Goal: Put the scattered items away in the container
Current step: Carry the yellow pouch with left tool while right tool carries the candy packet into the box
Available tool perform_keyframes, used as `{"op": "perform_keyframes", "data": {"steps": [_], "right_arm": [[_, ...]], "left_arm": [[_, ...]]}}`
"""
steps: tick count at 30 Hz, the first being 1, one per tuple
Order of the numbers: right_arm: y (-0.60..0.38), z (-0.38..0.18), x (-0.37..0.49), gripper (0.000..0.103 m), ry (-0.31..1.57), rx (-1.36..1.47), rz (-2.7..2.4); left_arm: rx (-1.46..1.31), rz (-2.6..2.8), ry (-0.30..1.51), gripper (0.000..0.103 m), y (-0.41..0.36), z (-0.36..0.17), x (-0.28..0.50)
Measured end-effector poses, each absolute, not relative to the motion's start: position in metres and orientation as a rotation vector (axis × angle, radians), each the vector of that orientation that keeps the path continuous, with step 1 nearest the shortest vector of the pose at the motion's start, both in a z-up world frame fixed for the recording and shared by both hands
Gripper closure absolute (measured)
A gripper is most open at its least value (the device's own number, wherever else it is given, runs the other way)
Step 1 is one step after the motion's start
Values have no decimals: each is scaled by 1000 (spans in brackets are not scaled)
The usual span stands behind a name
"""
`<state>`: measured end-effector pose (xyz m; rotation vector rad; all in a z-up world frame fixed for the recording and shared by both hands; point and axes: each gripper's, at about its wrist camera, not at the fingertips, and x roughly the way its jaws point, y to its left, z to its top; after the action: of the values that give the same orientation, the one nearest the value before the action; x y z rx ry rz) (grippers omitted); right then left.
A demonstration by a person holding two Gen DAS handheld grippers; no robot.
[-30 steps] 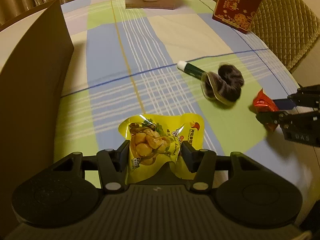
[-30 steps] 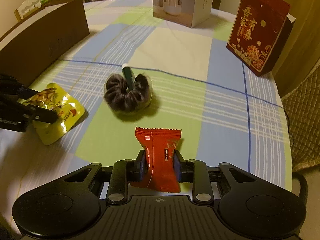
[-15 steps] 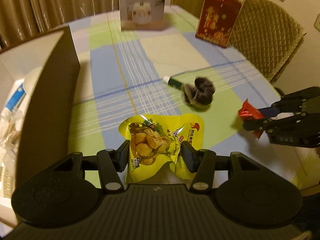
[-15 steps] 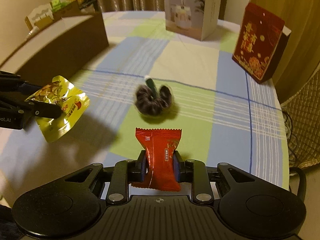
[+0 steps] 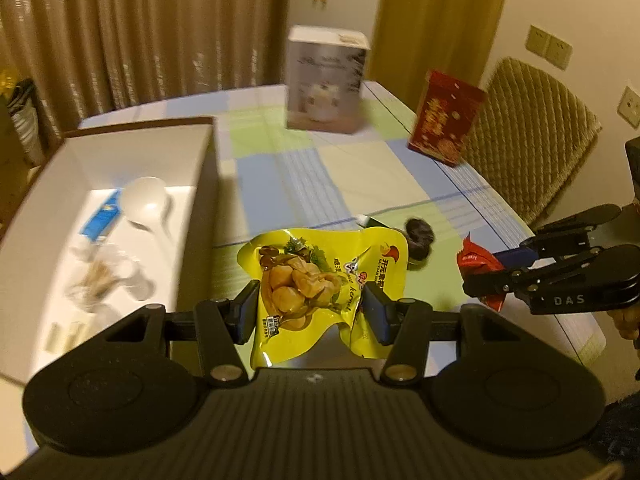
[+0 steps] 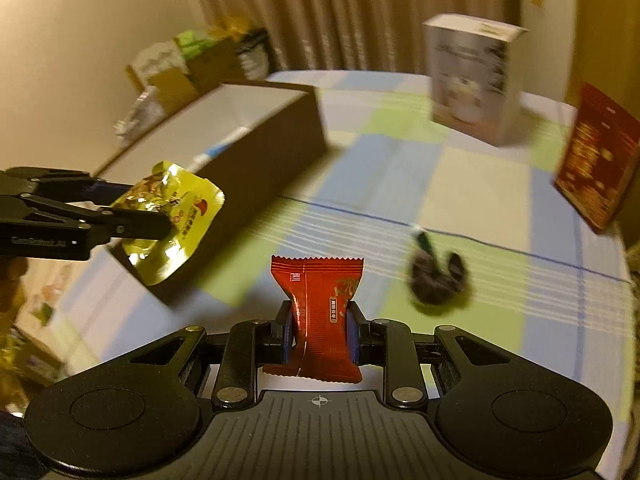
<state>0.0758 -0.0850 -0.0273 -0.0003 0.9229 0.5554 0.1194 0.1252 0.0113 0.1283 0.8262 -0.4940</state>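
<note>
My left gripper [image 5: 310,312] is shut on a yellow snack packet [image 5: 324,280] and holds it in the air, right of the open cardboard box [image 5: 200,184]. The packet also shows in the right wrist view [image 6: 172,216]. My right gripper [image 6: 319,338] is shut on a red candy wrapper [image 6: 320,312], also raised; it shows at the right in the left wrist view [image 5: 478,260]. A dark hair scrunchie [image 6: 436,280] and a green tube [image 6: 424,242] lie together on the checked tablecloth. The box holds a white ladle [image 5: 144,200] and other small items.
A white product box [image 5: 326,80] and a red gift box [image 5: 446,120] stand at the table's far side. A quilted chair [image 5: 532,140] is beyond the right edge. Curtains hang behind. Cartons [image 6: 180,68] are stacked past the cardboard box.
Both grippers have risen well above the table with their items and tilted up. The left gripper's view now looks into the box's interior. The scrunchie and tube stay on the cloth.
</note>
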Motion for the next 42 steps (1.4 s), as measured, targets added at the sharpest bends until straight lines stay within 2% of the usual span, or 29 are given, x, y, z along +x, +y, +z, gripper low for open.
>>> {"op": "perform_keyframes", "data": {"steps": [12,22,42], "right_arm": [[24,-2,95,74,864,13,764],[120,1,110,74,840,-22,821],[200,-67,165,74,1095,-107,862]], "left_arm": [[128,-317,785,54,241,42,127],[206,-298,792,54,313,45,156],[316,-470,873,54,346,6,207]]}}
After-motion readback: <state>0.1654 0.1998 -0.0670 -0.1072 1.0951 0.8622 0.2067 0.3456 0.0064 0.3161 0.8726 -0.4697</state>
